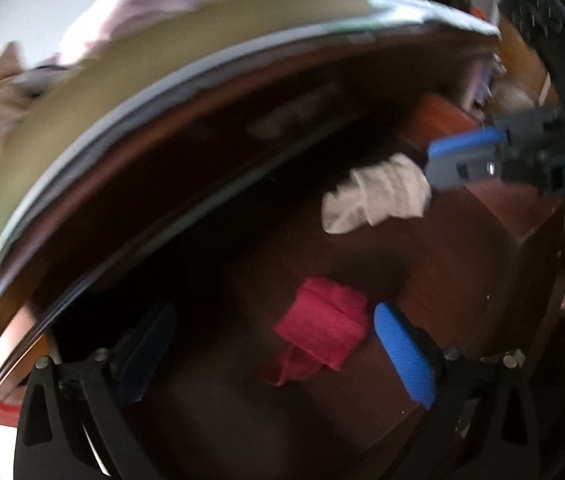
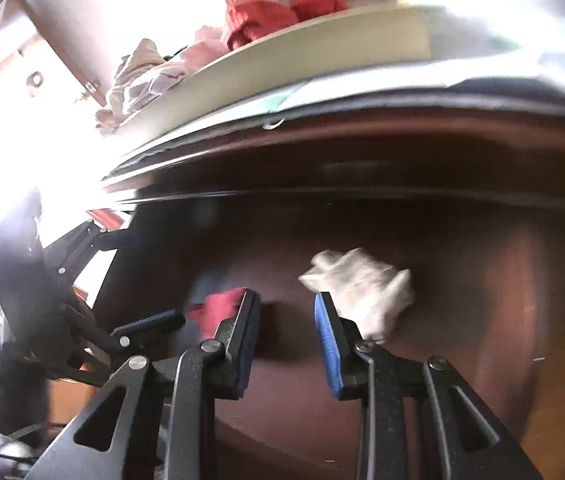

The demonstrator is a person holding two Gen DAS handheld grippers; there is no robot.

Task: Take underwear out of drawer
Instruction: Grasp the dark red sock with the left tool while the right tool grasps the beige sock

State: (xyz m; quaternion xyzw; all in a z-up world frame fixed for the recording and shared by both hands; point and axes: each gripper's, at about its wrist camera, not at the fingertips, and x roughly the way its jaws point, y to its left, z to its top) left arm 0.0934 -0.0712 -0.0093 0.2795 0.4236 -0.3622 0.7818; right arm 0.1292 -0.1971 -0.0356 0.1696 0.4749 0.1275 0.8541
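The drawer is open and both cameras look down into it. Its inside is dark brown wood, and most of the bottom is bare. Two pieces of underwear lie in it, apart from each other. One is a red folded piece, which lies flat on the drawer bottom. The other is a white crumpled piece, which lies further in, toward the right side.

The left gripper hangs above the red piece. Its jaws stand wide open, one blue pad on each side of the red cloth in the picture, and they hold nothing. The pads do not press on the cloth.

The right gripper points down into the drawer too. Its jaws are apart by a small gap, and nothing is between them; I see only the drawer bottom there. In the right wrist view the white piece appears just behind the right finger, and the red piece just behind the left finger, but the picture is blurred and I cannot tell if a finger touches the cloth. In the left wrist view the tip of the right gripper is just beside the upper edge of the white piece.

Above the drawer there is the top of the furniture, with a pale edge. On it lies a pile of clothes: red cloth, pink cloth and beige cloth.
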